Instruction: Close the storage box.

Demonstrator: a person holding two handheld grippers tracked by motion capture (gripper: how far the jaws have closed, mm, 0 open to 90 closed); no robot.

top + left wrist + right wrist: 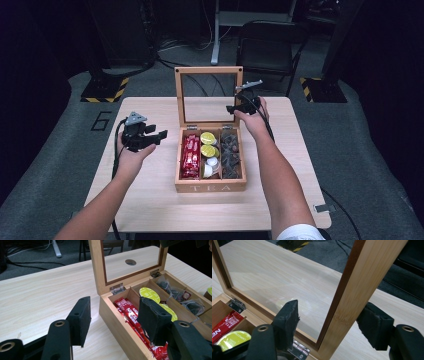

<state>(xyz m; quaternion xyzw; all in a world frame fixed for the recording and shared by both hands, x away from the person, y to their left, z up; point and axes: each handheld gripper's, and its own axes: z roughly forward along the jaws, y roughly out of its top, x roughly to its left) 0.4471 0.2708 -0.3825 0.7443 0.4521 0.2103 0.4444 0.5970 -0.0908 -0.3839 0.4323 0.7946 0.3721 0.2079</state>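
Observation:
An open wooden tea box stands mid-table, its glass-windowed lid upright. Inside lie red packets, yellow-green capsules and dark tea bags. My left gripper hovers left of the box, open and empty. In the left gripper view its jaws frame the box's left wall and the red packets. My right gripper is at the lid's right edge. In the right gripper view the jaws straddle the lid's wooden side rail. The left pad stands clear of the rail on the glass side.
The light wooden table has bare room left, right and in front of the box. A round cable hole lies behind the lid. A black chair and yellow-black floor markings sit beyond the far edge.

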